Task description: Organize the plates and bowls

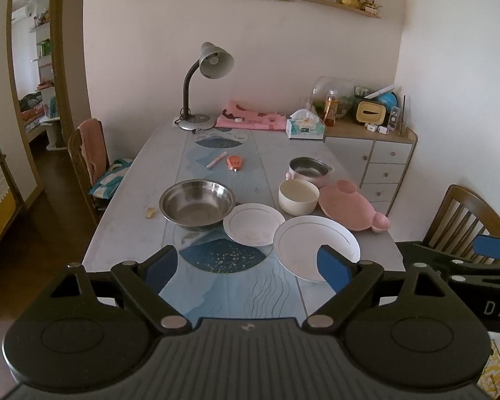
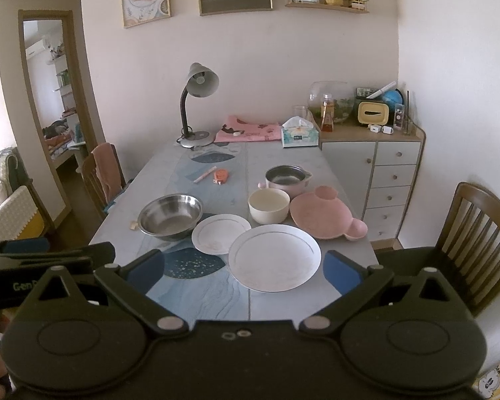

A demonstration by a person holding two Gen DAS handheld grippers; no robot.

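Right now both of your tools are poised above the near edge of the tabletop [image 2: 170, 180], and neither grips anything. Your left tool [image 1: 246, 266] has its jaws spread wide over bare cloth, and your right tool [image 2: 243, 271] is equally spread, with the large white plate [image 2: 274, 256] lying flat between and just beyond its fingers.

Nothing looks sorted yet. The small white plate [image 2: 220, 234] sits just left of the large one, apparently tucked under its rim, and close beside the steel bowl [image 2: 170, 216]. Behind them stand the cream bowl [image 2: 269, 205], the pink bear-shaped plate [image 2: 323, 215] and the pink pot [image 2: 287, 175].

Watch the crowding. If you go for the large plate first, its low rim gives the fingers little to bite, so a shallow pinch could let it tip out and clatter. Lifting it at a slant may also drag the small plate along or knock it into the steel bowl. Reaching past to the cream bowl risks a finger catching the bear plate's ear. Your two tools sit close side by side, so a sideways swing from either could bump the other.
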